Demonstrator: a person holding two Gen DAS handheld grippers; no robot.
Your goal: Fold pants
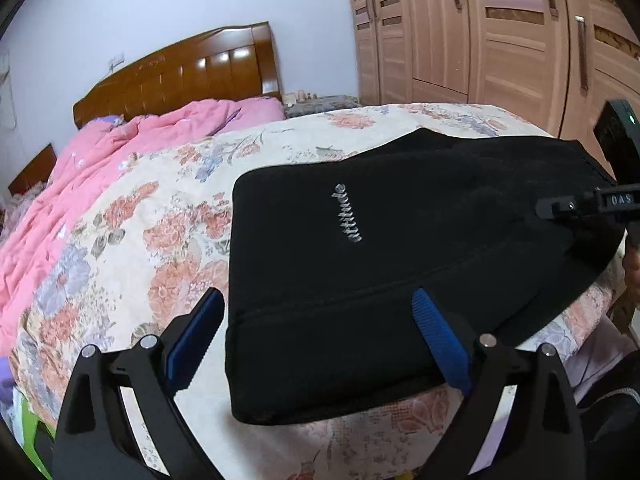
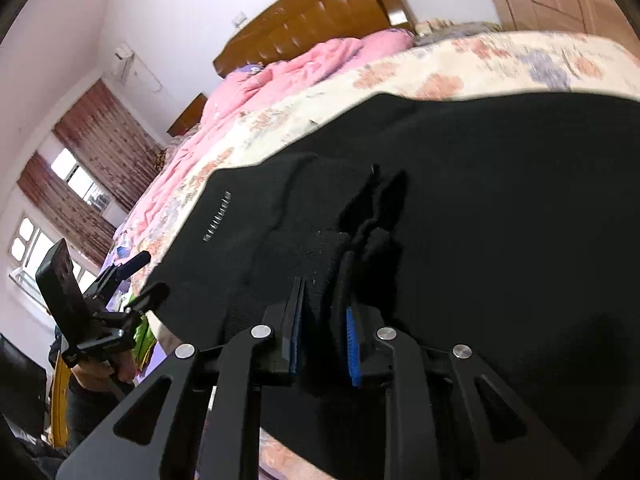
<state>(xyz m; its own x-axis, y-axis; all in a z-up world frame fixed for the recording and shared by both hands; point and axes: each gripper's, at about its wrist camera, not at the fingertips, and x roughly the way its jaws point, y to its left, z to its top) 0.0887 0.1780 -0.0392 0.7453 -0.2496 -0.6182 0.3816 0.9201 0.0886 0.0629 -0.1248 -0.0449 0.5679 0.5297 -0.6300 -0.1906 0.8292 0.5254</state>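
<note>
Black pants (image 1: 400, 264) lie folded into a thick rectangle on the floral sheet (image 1: 168, 216) at the bed's near corner, silver lettering (image 1: 346, 213) facing up. Right gripper (image 2: 323, 336) is clamped narrow on a bunched wad of the pants' edge, cloth pinched between its blue pads (image 2: 353, 344). Left gripper (image 1: 316, 336) spread wide, straddling the near folded corner, pads (image 1: 440, 340) gripping nothing. Pink quilt (image 1: 100, 184) sits crumpled further up the bed by the wooden headboard (image 1: 188, 76); wardrobe (image 1: 500, 32) behind.

floral bedspread (image 1: 168, 216) open leftward; pink quilt (image 1: 92, 168) blocks beyond.
</note>
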